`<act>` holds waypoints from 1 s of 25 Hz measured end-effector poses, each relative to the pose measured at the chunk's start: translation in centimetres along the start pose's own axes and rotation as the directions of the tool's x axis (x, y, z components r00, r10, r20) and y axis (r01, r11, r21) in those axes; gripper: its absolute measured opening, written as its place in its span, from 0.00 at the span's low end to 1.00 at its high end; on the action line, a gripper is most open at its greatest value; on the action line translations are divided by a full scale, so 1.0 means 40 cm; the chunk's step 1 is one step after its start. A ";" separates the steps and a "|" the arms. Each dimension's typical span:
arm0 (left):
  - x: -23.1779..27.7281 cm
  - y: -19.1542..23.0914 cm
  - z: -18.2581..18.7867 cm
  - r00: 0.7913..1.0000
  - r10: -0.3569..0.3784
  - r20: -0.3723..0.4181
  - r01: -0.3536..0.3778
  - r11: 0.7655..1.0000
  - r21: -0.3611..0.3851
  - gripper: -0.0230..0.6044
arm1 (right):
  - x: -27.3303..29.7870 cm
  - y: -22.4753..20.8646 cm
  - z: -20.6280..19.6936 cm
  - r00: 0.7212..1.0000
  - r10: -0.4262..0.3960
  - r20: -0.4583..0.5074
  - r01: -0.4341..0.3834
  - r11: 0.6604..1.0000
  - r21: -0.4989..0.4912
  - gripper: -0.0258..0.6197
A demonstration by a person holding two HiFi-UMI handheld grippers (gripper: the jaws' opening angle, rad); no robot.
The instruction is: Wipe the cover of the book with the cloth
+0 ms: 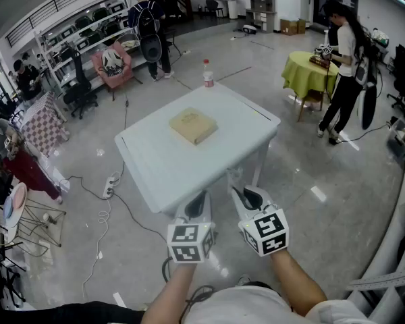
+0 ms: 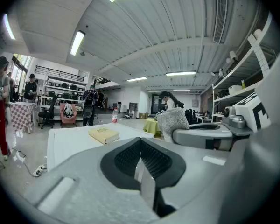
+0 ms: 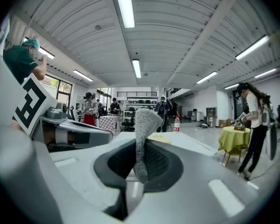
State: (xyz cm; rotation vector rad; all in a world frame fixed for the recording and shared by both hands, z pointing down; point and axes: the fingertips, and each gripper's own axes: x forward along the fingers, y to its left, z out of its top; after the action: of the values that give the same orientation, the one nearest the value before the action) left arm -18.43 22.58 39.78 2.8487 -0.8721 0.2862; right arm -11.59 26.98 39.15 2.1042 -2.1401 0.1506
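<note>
Gripping cloth [image 3: 142,139], right tongs [image 1: 248,198] hover by table's [image 1: 162,174] near edge.

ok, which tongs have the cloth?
The right tongs: they are shut on the grey cloth, which sticks up from between them. The left tongs are shut with nothing between them.

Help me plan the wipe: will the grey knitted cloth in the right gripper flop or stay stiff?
Probably soft yet thick: the grey knitted cloth stands upright from the shut jaws, only its tip curling. Likely light, since that pinch carries it.
</note>
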 end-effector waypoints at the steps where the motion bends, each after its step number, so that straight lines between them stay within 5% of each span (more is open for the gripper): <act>1: 0.001 0.001 0.004 1.000 0.001 0.001 -0.001 1.000 0.000 0.05 | 0.003 -0.001 0.000 1.000 0.001 -0.001 -0.001 1.000 0.000 0.08; 25: 0.184 -0.030 0.012 0.998 0.066 -0.014 -0.066 0.998 0.004 0.05 | 0.068 -0.182 -0.022 0.998 0.059 0.003 -0.059 0.998 0.024 0.09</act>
State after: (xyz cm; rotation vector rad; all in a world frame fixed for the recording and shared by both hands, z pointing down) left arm -11.71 19.54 40.85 2.8209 -0.9658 0.3157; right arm -4.34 24.32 40.27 2.0564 -2.2137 0.1816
